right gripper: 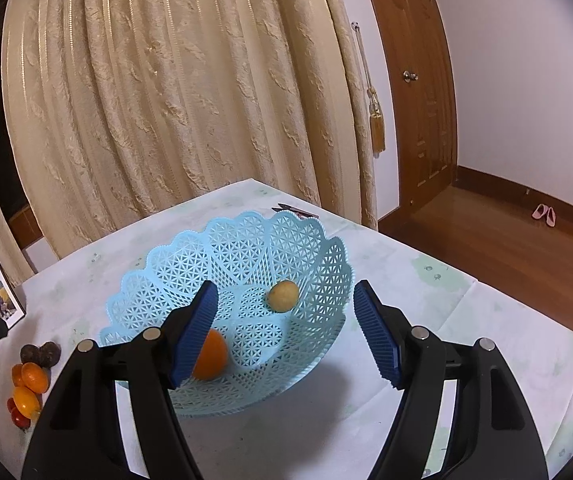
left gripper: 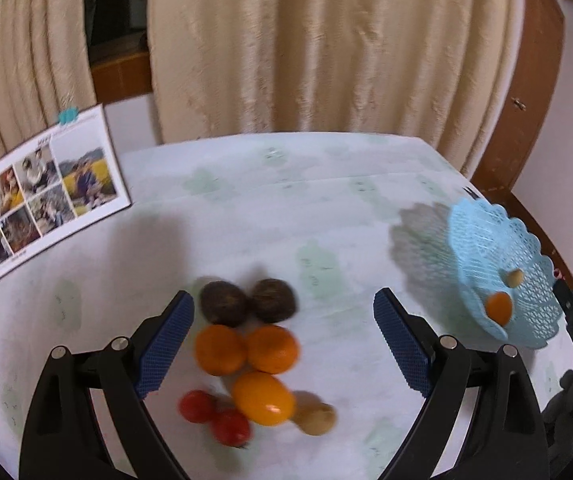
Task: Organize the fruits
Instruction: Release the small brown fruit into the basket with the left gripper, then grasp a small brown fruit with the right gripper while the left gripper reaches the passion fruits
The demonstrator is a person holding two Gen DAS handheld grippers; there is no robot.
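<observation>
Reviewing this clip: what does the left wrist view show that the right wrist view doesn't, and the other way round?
Left wrist only: the open left hand-held gripper and a pale fruit beside the fruit pile.
Right wrist only: the open right hand-held gripper, the wooden door, pink slippers.
Both: blue basket holding an orange fruit and a pale one, the fruit pile, photo calendar, curtain.

your white cloth-covered table (left gripper: pixel 246 208) carries a photo calendar (left gripper: pixel 46 196) at its left edge, clustered fruits (left gripper: pixel 254 356) mid-table, and a light-blue lattice plastic basket (right gripper: pixel 246 256) toward its right edge.
</observation>
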